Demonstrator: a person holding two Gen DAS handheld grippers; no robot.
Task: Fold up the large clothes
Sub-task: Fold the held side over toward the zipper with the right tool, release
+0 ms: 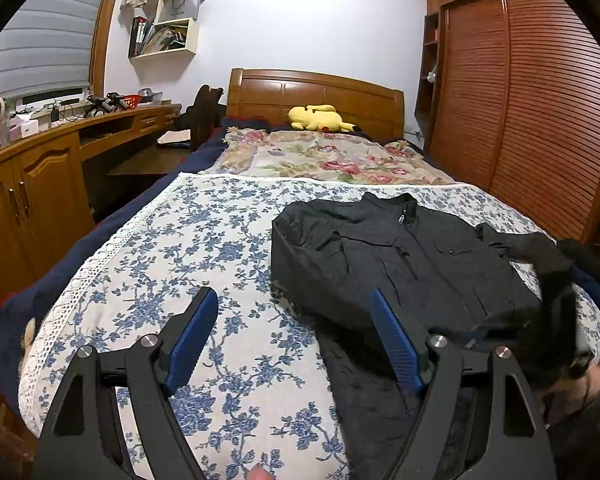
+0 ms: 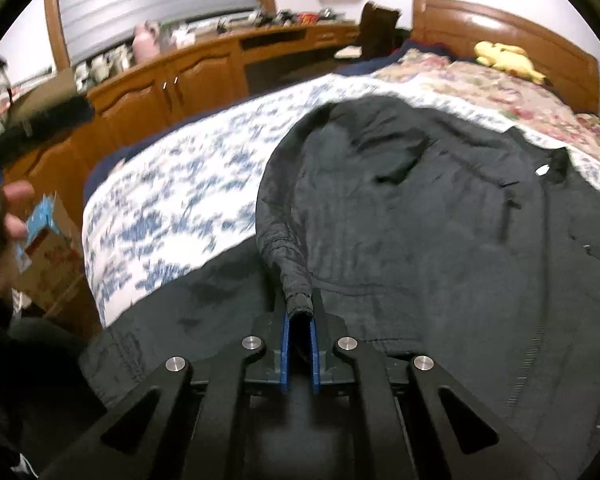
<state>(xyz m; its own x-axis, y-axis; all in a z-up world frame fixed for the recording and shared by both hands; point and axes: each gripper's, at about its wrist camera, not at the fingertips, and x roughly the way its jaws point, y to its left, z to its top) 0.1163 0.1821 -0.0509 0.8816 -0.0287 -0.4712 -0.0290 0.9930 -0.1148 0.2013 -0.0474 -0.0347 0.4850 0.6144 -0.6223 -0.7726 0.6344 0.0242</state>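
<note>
Bedroom walls in pale lilac frame a wooden bed dressed in a blue-and-white floral bedspread, with a second, rose-patterned quilt laid toward the headboard. On the blue-and-white spread lies a black jacket, front side up, collar toward the headboard, zipper and chest pockets showing, its near sleeve folded across the body.

Seen from the left wrist, the left gripper hangs above the bedspread just beside the jacket's hem, its 2 blue-padded fingers spread wide with nothing between them. Dark lining of the jacket spills toward the foot of the bed under its right finger.

Seen from the right wrist, the right gripper is clamped on the ribbed sleeve cuff, the fabric pinched between its blue pads, the sleeve running up and over the jacket's body. That view is blurred.

1 yellow plush toy rests against the headboard. Along the left wall runs a wooden desk under a window blind, with white wall shelves of books above. Louvred wardrobe doors fill the right side. Beside the bed in the right wrist view stands a cardboard box.
</note>
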